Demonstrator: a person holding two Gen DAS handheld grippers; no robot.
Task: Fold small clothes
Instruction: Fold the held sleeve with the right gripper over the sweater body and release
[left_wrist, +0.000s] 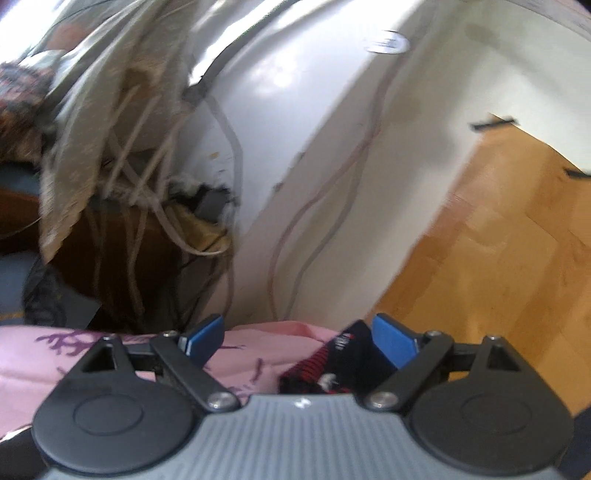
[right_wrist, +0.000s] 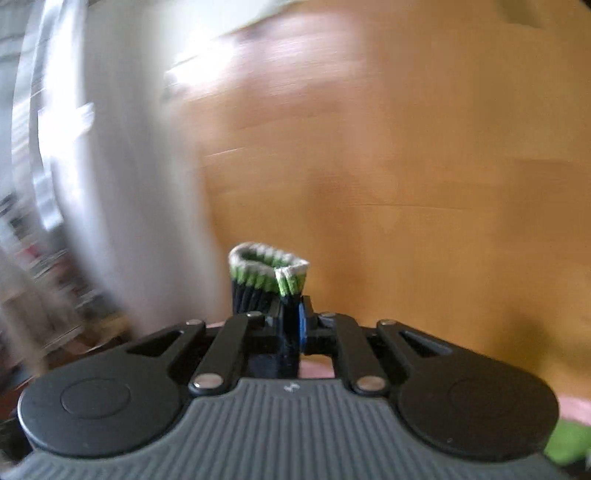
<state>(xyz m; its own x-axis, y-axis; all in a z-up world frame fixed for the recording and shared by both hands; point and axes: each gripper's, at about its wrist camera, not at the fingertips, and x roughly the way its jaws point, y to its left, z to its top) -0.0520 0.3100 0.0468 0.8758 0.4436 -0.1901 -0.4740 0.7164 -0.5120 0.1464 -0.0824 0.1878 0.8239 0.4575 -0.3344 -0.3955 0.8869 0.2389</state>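
Honey-coloured wood-block flooring (left_wrist: 491, 258) and a white wall panel (left_wrist: 325, 155) fill the background of both wrist views, much of it smeared by motion blur.

One small dark navy sock with a green-and-white ribbed cuff (right_wrist: 267, 275) is raised clear of the floor: the right gripper (right_wrist: 293, 325) has its jaws pressed together on the sock's body, and the cuff stands open above the blue pads. A second small garment, a black sock with red stripes (left_wrist: 325, 365), lies below that raised sock's level on a pale pink cloth printed with purple branches (left_wrist: 118, 354), between the blue pads of the left gripper (left_wrist: 299, 339), whose jaws stand wide apart and hold nothing.

Counted: two socks, one pink cloth, two grippers. A green patch beside more pink shows low at the right wrist view's edge; what it is cannot be told.

No folded item shows anywhere. Judging by this, the folding is at an early stage, with one sock merely picked up and the striped one untouched.
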